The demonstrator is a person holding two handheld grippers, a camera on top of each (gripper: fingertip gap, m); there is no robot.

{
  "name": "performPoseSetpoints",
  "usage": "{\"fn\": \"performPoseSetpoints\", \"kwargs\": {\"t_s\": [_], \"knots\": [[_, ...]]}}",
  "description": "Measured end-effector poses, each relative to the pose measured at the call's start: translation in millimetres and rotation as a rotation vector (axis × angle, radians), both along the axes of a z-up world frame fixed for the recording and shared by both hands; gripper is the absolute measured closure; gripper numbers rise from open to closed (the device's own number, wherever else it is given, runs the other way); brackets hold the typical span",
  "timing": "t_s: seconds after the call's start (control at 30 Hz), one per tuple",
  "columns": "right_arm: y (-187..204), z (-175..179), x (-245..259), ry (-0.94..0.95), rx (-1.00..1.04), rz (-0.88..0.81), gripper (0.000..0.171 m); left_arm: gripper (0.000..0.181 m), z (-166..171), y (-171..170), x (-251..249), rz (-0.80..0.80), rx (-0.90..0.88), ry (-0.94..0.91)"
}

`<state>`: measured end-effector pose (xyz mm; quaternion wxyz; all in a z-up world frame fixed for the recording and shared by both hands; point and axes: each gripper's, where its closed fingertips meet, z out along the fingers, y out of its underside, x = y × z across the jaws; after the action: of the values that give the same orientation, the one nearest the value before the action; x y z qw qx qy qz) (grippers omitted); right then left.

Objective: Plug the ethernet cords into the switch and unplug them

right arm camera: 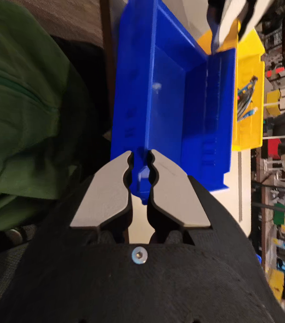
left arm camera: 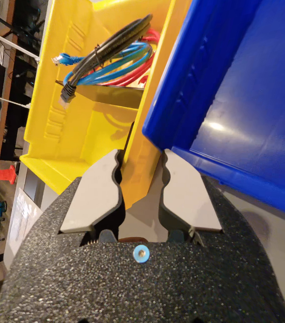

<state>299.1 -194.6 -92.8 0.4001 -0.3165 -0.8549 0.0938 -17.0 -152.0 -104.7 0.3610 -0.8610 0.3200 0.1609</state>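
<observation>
At the near rims, the left gripper point(left arm camera: 140, 167) clamps the yellow bin point(left arm camera: 65, 122) wall, the right gripper point(right arm camera: 140, 167) the blue bin point(right arm camera: 166, 104) wall, likely to shift them; ethernet cords point(left arm camera: 113, 64) lie coiled inside the yellow one.

- The left hand-held gripper point(left arm camera: 139, 153) has its two grey fingers set apart, their tips straddling a thin yellow wall that stands in the gap between them; whether the pads press on it cannot be told.
- The right hand-held gripper point(right arm camera: 140, 153) has its fingers drawn close together, pinching a blue rim between the wavy inner edges.
- A green sleeve point(right arm camera: 16, 104) lies to the left of the right hand-held gripper.
</observation>
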Motion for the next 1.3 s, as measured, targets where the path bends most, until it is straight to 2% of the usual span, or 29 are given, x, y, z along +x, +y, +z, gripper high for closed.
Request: {"fn": "performPoseSetpoints", "kwargs": {"t_s": [0.1, 0.23, 0.33, 0.47, 0.57, 0.67, 0.8, 0.9, 1.0, 1.13, 1.27, 1.3], "knots": [[30.4, -0.1, 8.6, -0.006, 0.032, -0.066, 0.154, 0.162, 4.6, -9.5, -12.6, 0.030, 0.026, -0.001], [72.1, 2.3, 24.5, 0.004, 0.098, -0.139, 0.152, 0.163, 4.6, -36.6, -28.6, 0.040, 0.010, 0.012], [119.0, 6.8, 37.8, 0.032, 0.151, -0.292, 0.153, 0.161, 4.3, -64.8, -54.1, 0.107, -0.010, 0.055], [183.6, 18.8, 53.1, 0.139, 0.162, -0.518, 0.148, 0.153, 7.8, -105.4, -103.9, 0.320, 0.009, 0.095], [202.0, 31.2, 62.8, 0.238, 0.148, -0.642, 0.145, 0.146, 17.5, -136.9, -131.6, 0.511, 0.091, 0.108], [166.5, 44.2, 55.7, 0.411, -0.006, -0.565, 0.144, 0.137, 41.4, -147.2, -112.8, 0.595, 0.312, -0.016], [75.6, 56.5, 26.2, 0.577, -0.255, -0.361, 0.135, 0.116, 78.5, -117.4, -31.7, 0.477, 0.643, -0.263], [18.1, 59.7, -5.5, 0.619, -0.289, -0.288, 0.117, 0.090, 83.8, -87.2, 4.2, 0.515, 0.753, -0.358], [-28.9, 59.8, -38.4, 0.660, -0.338, -0.253, 0.106, 0.077, 78.6, -56.2, 24.5, 0.572, 0.809, -0.334], [-41.2, 56.1, -63.6, 0.727, -0.223, -0.349, 0.102, 0.073, 67.4, -37.2, 13.5, 0.719, 0.786, -0.143], [-17.9, 49.8, -64.2, 0.746, -0.112, -0.446, 0.113, 0.086, 57.2, -43.9, -4.1, 0.792, 0.750, -0.076], [-9.0, 49.6, -60.6, 0.749, -0.102, -0.469, 0.114, 0.085, 53.8, -48.7, -8.0, 0.795, 0.741, -0.076]]}}
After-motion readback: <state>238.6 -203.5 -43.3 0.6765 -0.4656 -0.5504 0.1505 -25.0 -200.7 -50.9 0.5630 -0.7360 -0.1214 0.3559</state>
